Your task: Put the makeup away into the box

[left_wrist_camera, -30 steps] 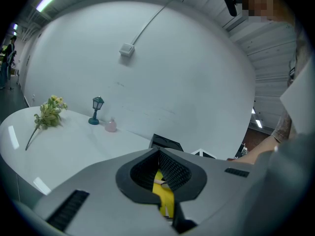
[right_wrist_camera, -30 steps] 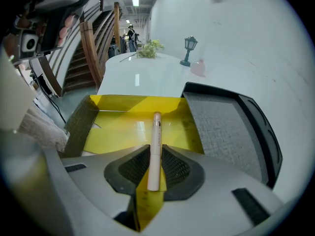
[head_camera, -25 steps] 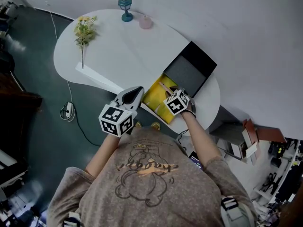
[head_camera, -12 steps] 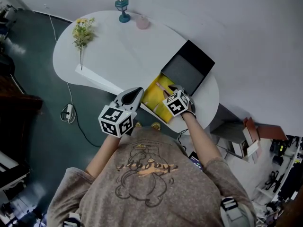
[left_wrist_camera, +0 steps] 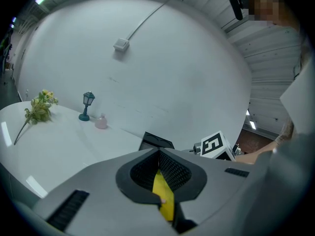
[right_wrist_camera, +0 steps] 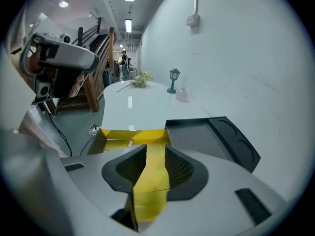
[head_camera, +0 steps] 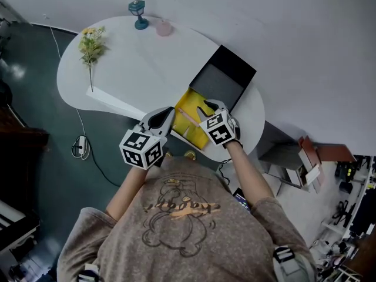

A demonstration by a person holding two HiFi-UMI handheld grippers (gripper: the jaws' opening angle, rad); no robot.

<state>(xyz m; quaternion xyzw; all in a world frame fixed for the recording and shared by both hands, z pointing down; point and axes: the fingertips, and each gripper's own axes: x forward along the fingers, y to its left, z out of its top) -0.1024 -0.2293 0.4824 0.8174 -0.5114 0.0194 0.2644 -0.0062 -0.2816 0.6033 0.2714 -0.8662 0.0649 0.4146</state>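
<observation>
A slim pinkish stick, probably a makeup pencil or brush, lies slantwise inside the yellow-lined box, just below the centre of the head view. The box's black lid is folded back toward the upper right, so the box stands open at the near edge of the white counter.

The right gripper hangs over the near right side of the box and points steeply down into it. Its jaws have just been opening a little and stand apart. The yellow band between them looks like the box's lining seen through the gap, not something held. The left gripper sits just beside the box's left edge with its jaws drawn together at the tips. Only a sliver of the yellow box shows in the slit behind them, and I see nothing pinched there.

Well apart, along the counter's far edge in the upper left of the head view, stand a small pink bottle and a teal lamp-post figurine. A sprig of yellow flowers lies further left.

The step in hand looks like the release: the stick is in and the right gripper is free. If the pink bottle counts as makeup, the next move is a long reach across the counter with open jaws. If not, the lid must be swung shut.
</observation>
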